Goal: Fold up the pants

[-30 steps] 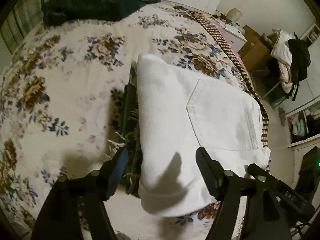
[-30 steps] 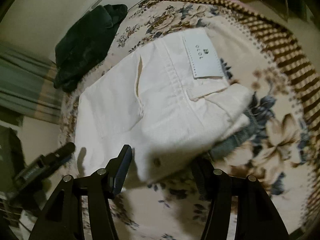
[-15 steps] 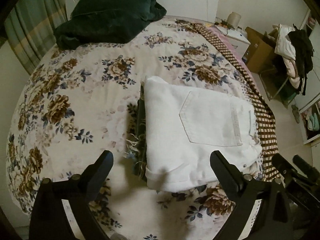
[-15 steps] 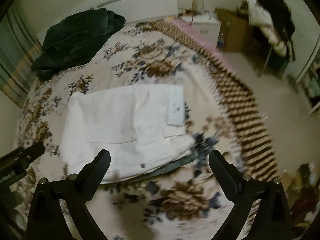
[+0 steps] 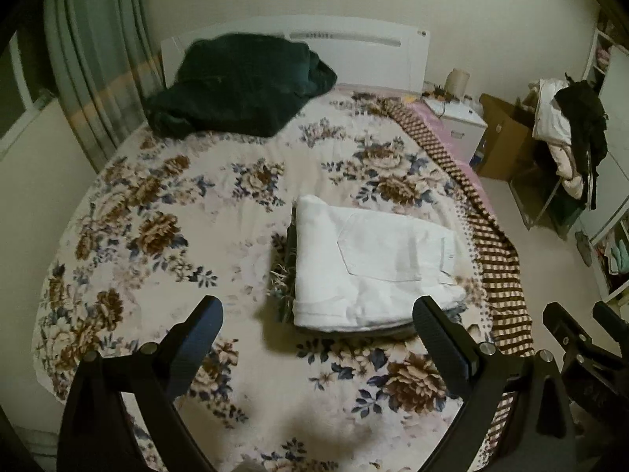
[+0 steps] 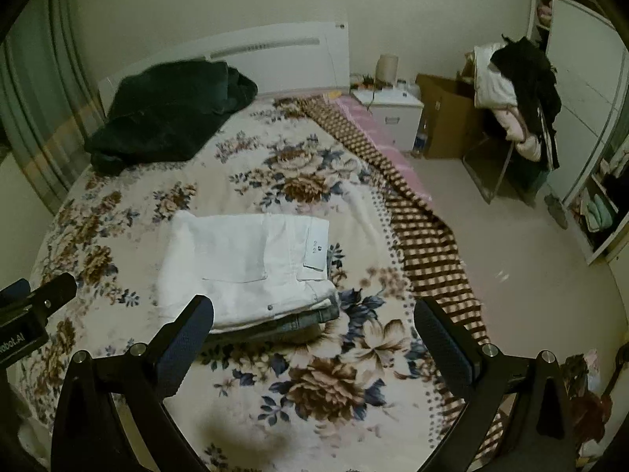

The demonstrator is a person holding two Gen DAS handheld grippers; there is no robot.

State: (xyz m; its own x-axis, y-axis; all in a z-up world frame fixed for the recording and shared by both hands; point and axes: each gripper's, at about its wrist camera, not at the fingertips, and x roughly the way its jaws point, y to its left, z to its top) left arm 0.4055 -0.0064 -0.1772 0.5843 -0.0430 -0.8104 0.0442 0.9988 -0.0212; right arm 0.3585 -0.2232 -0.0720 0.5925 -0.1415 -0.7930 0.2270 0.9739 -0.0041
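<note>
The white pants (image 5: 373,263) lie folded into a neat rectangle on the floral bed cover, back pocket up, on top of folded grey-blue denim whose frayed edge shows at the left. They also show in the right wrist view (image 6: 243,263), with a white label at the waistband. My left gripper (image 5: 318,326) is open and empty, held above the bed in front of the pants. My right gripper (image 6: 314,326) is open and empty, also back from the pants.
A dark green blanket (image 5: 236,86) lies heaped by the white headboard. A brown checked throw (image 6: 424,236) hangs over the bed's right edge. A nightstand (image 6: 393,114), a cardboard box and a chair piled with clothes (image 6: 515,94) stand on the floor to the right.
Both grippers have pulled back and up from the folded pants, and their jaws have opened wide. The pants stay folded on the bed.
</note>
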